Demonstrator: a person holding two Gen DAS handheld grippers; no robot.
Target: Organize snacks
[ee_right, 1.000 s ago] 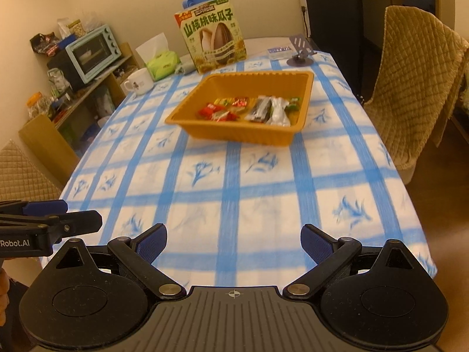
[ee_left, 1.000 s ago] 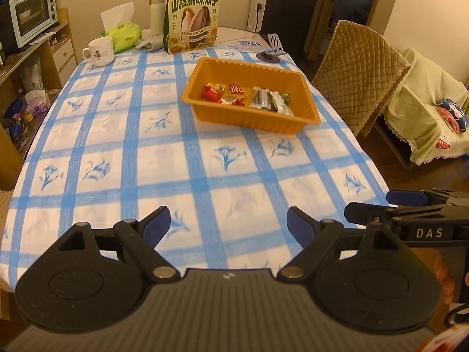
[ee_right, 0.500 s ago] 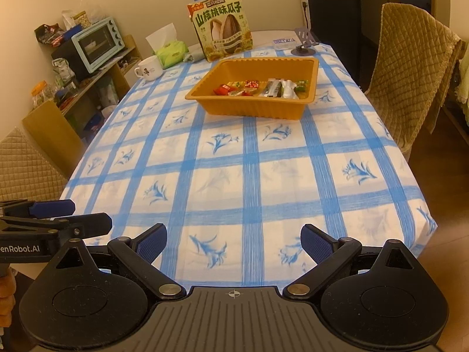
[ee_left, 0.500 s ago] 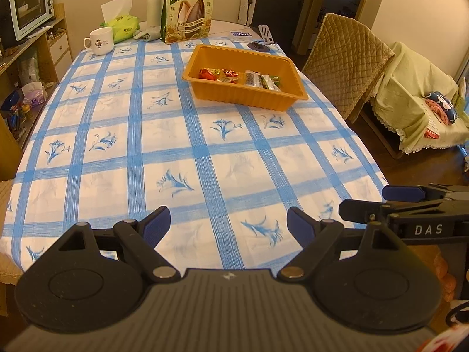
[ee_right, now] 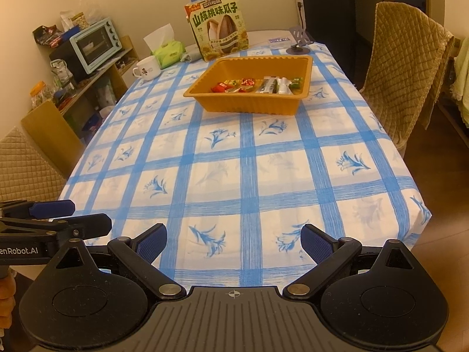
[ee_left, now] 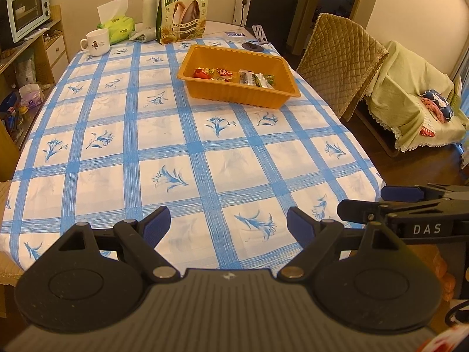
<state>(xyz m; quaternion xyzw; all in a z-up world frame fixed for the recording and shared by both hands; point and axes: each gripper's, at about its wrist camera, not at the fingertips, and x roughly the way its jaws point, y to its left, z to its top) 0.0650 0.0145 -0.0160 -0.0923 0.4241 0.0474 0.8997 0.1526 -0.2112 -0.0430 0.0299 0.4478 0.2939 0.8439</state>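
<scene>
An orange tray (ee_left: pixel 234 94) (ee_right: pixel 249 105) sits on the far half of the blue-checked tablecloth (ee_left: pixel 176 152) (ee_right: pixel 263 170). Inside it lie several wrapped snacks (ee_left: pixel 234 75) (ee_right: pixel 258 85), red and yellow ones to the left, clear and green ones to the right. A big sunflower-seed bag (ee_left: pixel 183 11) (ee_right: pixel 218 26) stands upright behind the tray. My left gripper (ee_left: pixel 228 224) hangs open over the table's near edge, nothing between its fingers. My right gripper (ee_right: pixel 233 239) is open too and empty, beside the left one, far from the tray.
A mug (ee_left: pixel 95 42), a green tissue pack (ee_left: pixel 117 28), a white flask (ee_left: pixel 149 7) and a phone stand (ee_left: pixel 258 39) stand at the table's far end. Shelves with a toaster oven (ee_right: pixel 96 44) line the left wall. A quilted chair (ee_left: pixel 343 61) stands at the table's right side.
Both grippers have drawn back from the tray toward the table's near edge; the tray now looks smaller and farther. Both jaws stayed open.
</scene>
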